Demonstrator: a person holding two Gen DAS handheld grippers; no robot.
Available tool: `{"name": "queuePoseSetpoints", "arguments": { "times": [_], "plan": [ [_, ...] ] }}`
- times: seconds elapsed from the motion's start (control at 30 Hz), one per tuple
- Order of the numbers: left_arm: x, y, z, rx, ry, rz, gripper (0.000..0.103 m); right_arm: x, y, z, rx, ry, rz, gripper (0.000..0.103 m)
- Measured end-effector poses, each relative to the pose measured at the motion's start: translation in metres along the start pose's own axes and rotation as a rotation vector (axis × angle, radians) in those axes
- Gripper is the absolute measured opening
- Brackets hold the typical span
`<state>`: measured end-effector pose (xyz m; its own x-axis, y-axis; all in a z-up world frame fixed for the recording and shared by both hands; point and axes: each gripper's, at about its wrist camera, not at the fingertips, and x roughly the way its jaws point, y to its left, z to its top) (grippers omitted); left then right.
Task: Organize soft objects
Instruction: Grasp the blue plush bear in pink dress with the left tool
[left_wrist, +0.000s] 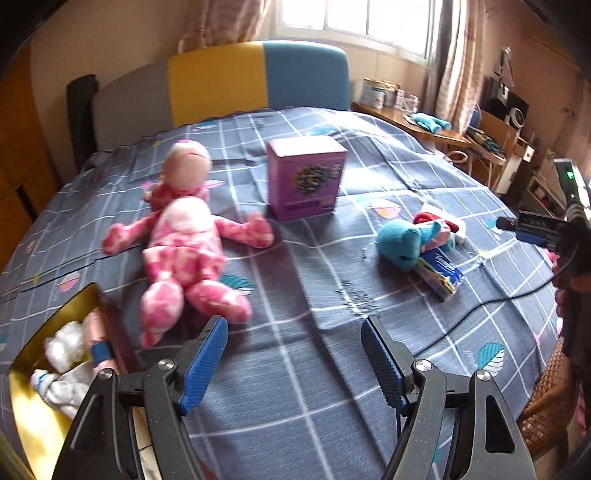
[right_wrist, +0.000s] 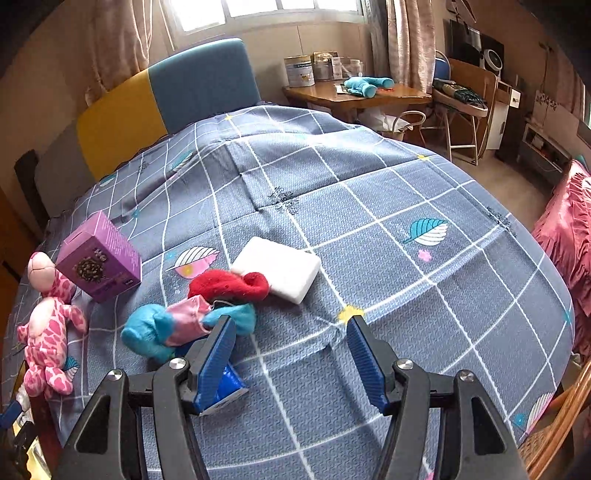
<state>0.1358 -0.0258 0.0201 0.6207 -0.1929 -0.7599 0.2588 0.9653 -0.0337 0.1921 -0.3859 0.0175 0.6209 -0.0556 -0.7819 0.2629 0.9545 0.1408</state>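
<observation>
Your left gripper (left_wrist: 293, 332) stood with its jaws apart and nothing between them, only the checked bedspread (left_wrist: 332, 387) showing in the gap. Just beyond its left fingertip lay the pink plush toy (left_wrist: 184, 243), on its back with limbs sprawled; down to the left of that jaw, a gold-lined box (left_wrist: 48, 332) already held some white and pale soft pieces. Farther ahead, past the toy, a purple carton (left_wrist: 304, 177) stood upright on the bedspread.

Your right gripper (right_wrist: 290, 323) was likewise released and empty. Touching or just past its left fingertip was the soft pile: a blue plush (right_wrist: 147, 332) wrapped in a pink cloth (right_wrist: 186, 319), a red knitted piece (right_wrist: 229, 284) beyond it, and a white foam block (right_wrist: 277, 271) beside that. A blue packet (right_wrist: 231, 384) sat partly hidden behind the left finger.

These looked light and limp, so they would have sagged and dragged neighbours along. The pink toy seemed best pinched across its torso or a thick leg, not a thin arm. The blue plush likely wanted a grip on its bulk, since the cloth could have slipped off. The foam would have squashed, yet held easily across its short edges
</observation>
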Motion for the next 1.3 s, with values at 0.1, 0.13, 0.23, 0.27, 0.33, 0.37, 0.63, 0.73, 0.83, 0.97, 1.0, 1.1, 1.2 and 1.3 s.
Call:
{"name": "queuePoseSetpoints", "arguments": {
  "times": [0.1,0.13,0.23,0.27,0.33,0.37,0.63,0.73,0.83,0.97,1.0,1.1,1.2,1.3],
  "plan": [
    [0.011,-0.017,-0.002,0.014,0.027,-0.028,0.075,0.015,-0.005,0.011,-0.032,0.020,0.031,0.064],
    [0.015,-0.022,-0.003,0.019,0.038,-0.034,0.075,0.022,-0.004,0.015,-0.040,0.033,0.035,0.064],
    [0.028,-0.035,-0.004,0.042,0.067,-0.039,0.075,0.039,-0.003,0.019,-0.057,0.069,0.043,0.064],
    [0.032,-0.039,-0.004,0.048,0.076,-0.041,0.075,0.045,-0.002,0.021,-0.062,0.080,0.053,0.063],
    [0.039,-0.042,-0.002,0.053,0.087,-0.043,0.075,0.053,0.001,0.024,-0.063,0.092,0.080,0.063],
    [0.042,-0.042,-0.001,0.050,0.093,-0.044,0.075,0.056,0.002,0.027,-0.063,0.096,0.087,0.063],
    [0.065,-0.047,0.013,0.023,0.122,-0.064,0.075,0.079,0.019,0.042,-0.105,0.092,0.112,0.063],
    [0.073,-0.053,0.029,0.017,0.105,-0.097,0.081,0.085,0.012,0.038,-0.031,0.095,0.150,0.063],
    [0.089,-0.061,0.050,0.020,0.098,-0.131,0.086,0.087,0.000,0.040,0.041,0.119,0.186,0.063],
    [0.114,-0.080,0.080,0.085,0.083,-0.126,0.086,0.078,-0.013,0.043,0.111,0.092,0.217,0.063],
    [0.121,-0.086,0.085,0.110,0.083,-0.124,0.086,0.078,-0.014,0.044,0.120,0.094,0.223,0.064],
    [0.136,-0.108,0.097,0.208,0.074,-0.137,0.086,0.078,-0.016,0.045,0.120,0.102,0.218,0.063],
    [0.149,-0.132,0.102,0.331,0.074,-0.168,0.088,0.078,-0.019,0.045,0.141,0.108,0.236,0.063],
    [0.165,-0.153,0.102,0.449,0.090,-0.172,0.093,0.077,-0.022,0.047,0.155,0.104,0.249,0.063]
  ]
}}
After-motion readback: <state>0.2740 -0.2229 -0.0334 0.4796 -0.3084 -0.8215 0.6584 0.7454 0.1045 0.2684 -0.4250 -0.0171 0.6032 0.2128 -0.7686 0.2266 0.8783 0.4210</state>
